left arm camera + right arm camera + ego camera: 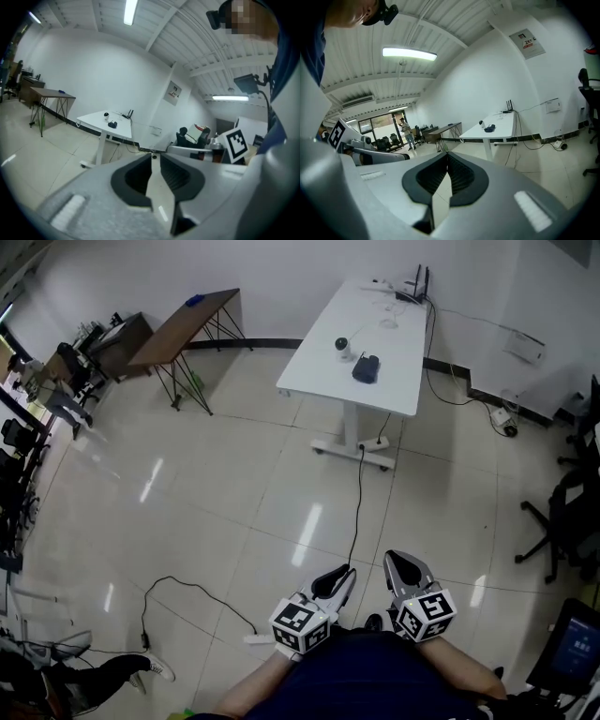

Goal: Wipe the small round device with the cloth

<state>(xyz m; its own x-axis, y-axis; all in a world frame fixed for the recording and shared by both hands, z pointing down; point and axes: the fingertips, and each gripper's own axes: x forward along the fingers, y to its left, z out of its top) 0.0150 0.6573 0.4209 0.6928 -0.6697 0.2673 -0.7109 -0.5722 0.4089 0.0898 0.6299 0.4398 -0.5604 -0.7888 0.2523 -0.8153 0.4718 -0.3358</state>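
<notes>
**Two empty grippers, with cloth and device well across the room**

Both grippers were held low in front of us. The left gripper (155,155) had its jaws all but together, with only a slim gap and nothing in it. The right gripper (448,155) had its jaws fully closed, also on nothing.

The device (342,345) stood on the white table (394,395), well apart from us. The dark cloth (366,368) lay bunched just beside it, nearer the table's front edge.

We judged the cloth to be soft, limp and light. It looked best pinched at a raised fold on top, so the jaws would not scrape the tabletop. The device looked small, pale and rounded, and was too far off for finer detail. We took it to be light, with a hard, smooth shell, so on that slick top it would likely slide or tip under a wipe. We thought one gripper should steady it low on its sides while the other worked the cloth with gentle pressure.

The table had a clean, flat top with a router (417,285) and wires at its far end. A cable (356,512) ran from its foot across the glossy tiled floor (234,484) towards us, a possible trip risk.

A wooden desk (183,329) stood to the left and office chairs (562,512) to the right. Another person's shoe (155,669) showed at the lower left.
</notes>
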